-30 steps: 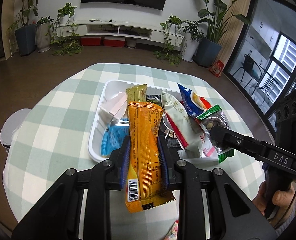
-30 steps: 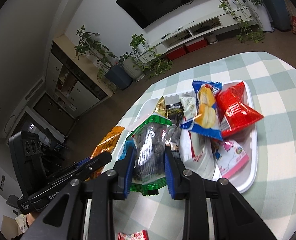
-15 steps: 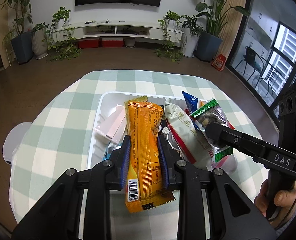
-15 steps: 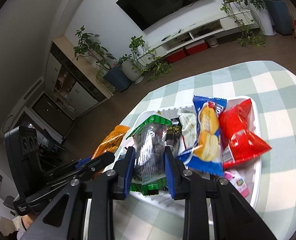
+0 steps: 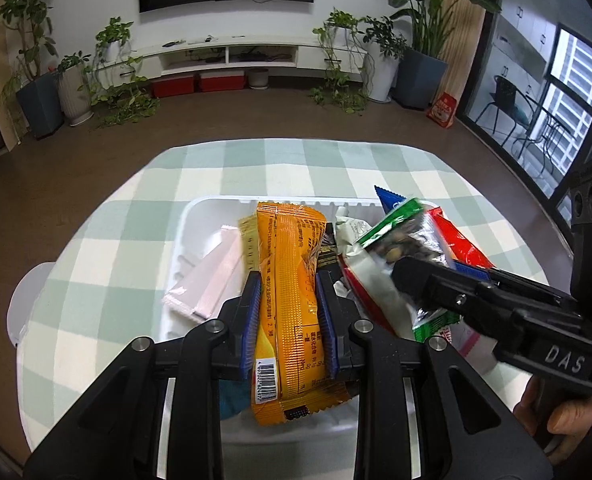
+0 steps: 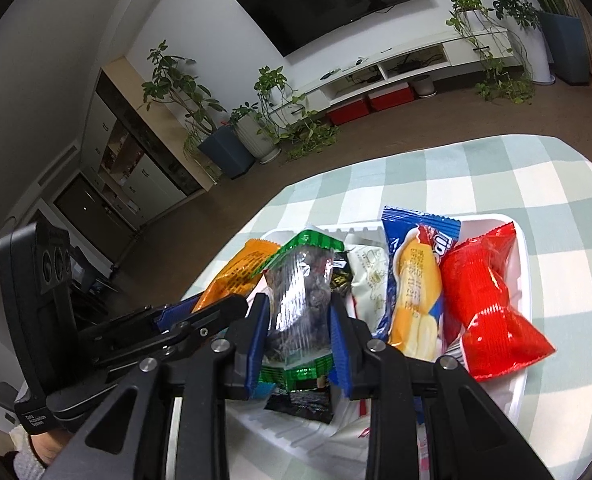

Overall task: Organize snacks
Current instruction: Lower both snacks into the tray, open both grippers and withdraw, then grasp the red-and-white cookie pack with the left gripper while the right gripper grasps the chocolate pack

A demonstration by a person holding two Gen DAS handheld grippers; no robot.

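The left gripper (image 5: 288, 304) clamps a crinkly orange packet (image 5: 290, 300); the right gripper (image 6: 299, 332), jaws just eased a little wider, pinches a glossy clear green-edged packet (image 6: 299, 300). Both hang over the white ribbed tray (image 5: 216, 204) on the checked tablecloth (image 5: 108, 240), plants (image 5: 411, 12) far behind

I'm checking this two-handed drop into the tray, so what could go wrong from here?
The left gripper pinches the orange packet and the right gripper the green-edged packet, close together: they may collide. The white tray is already crowded, so released packets could slide off the pile.
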